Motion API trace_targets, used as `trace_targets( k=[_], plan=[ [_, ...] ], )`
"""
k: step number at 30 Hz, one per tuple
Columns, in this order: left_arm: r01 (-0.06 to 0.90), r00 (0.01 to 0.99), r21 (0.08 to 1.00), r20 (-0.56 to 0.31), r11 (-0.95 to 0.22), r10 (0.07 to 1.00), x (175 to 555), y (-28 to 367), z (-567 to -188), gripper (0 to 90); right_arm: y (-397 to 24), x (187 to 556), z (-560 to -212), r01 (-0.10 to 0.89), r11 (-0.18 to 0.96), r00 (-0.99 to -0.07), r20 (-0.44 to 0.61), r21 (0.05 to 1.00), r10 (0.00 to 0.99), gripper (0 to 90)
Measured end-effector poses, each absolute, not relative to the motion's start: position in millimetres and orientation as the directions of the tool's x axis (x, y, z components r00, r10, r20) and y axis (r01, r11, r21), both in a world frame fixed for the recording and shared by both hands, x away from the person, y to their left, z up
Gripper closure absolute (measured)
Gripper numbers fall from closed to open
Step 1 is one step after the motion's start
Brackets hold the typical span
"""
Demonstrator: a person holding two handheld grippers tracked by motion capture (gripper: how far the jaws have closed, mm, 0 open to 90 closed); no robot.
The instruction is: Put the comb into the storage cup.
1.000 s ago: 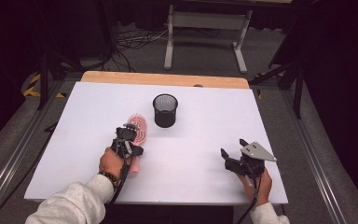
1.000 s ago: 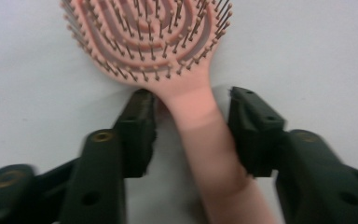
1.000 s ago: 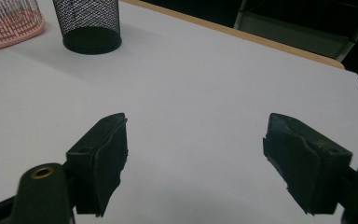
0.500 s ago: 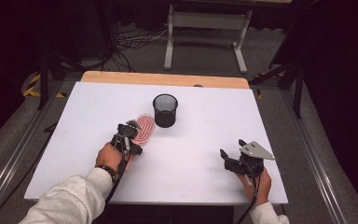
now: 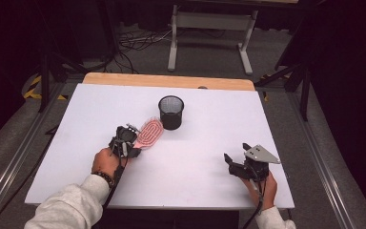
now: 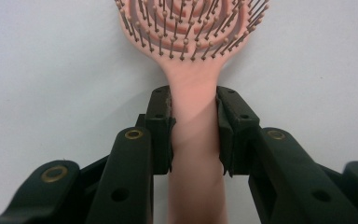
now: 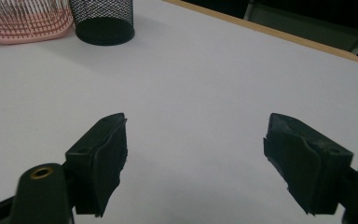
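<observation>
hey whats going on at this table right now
A person works at a white table with a gripper in each hand. The left gripper has just closed its jaws on the handle of a pink hairbrush, whose head lies close to a black mesh cup. The right gripper rests open on the table, holding nothing.

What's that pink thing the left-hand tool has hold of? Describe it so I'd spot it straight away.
Start from the white table and find the black mesh cup near its middle. Just left of the cup and nearer the person lies a pink hairbrush, bristles up, its handle clamped between the jaws of the left gripper. It is the one pink thing there, among black tools and the black cup.
</observation>
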State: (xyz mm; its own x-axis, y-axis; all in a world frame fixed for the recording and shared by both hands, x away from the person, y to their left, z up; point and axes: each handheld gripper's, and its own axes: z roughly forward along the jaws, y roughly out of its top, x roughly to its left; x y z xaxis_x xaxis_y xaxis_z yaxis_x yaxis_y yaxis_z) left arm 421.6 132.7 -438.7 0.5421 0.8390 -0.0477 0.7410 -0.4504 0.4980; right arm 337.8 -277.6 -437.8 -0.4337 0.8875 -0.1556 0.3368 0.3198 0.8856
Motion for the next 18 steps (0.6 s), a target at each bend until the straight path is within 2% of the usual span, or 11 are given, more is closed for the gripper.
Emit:
trace_targets(
  k=[3,7,8,11,16,18],
  plan=[
    [0.707,0.552,0.557,-0.048,-0.436,0.833,416,143,-438,69.3,-275,337,-438,0.317,0.335,-0.454,-0.168,0.887,0.875,21.2],
    [0.697,0.552,0.586,-0.073,-0.413,0.83,411,156,-441,69.4,-273,338,-441,0.311,0.35,-0.474,-0.175,0.883,0.863,21.1],
    [0.717,0.554,0.562,-0.1,-0.413,0.826,413,160,-442,69.4,-272,338,-441,0.314,0.354,-0.476,-0.177,0.881,0.861,20.9],
    [0.721,0.581,0.499,-0.056,-0.481,0.812,418,160,-446,69.0,-269,338,-442,0.313,0.367,-0.482,-0.187,0.876,0.856,20.8],
    [0.743,0.608,0.404,-0.075,-0.534,0.79,431,155,-439,68.0,-267,338,-443,0.31,0.381,-0.492,-0.196,0.871,0.848,20.4],
    [0.749,0.617,0.373,-0.088,-0.548,0.782,438,151,-436,64.1,-267,339,-445,0.317,0.387,-0.5,-0.194,0.866,0.844,20.3]
  ],
)
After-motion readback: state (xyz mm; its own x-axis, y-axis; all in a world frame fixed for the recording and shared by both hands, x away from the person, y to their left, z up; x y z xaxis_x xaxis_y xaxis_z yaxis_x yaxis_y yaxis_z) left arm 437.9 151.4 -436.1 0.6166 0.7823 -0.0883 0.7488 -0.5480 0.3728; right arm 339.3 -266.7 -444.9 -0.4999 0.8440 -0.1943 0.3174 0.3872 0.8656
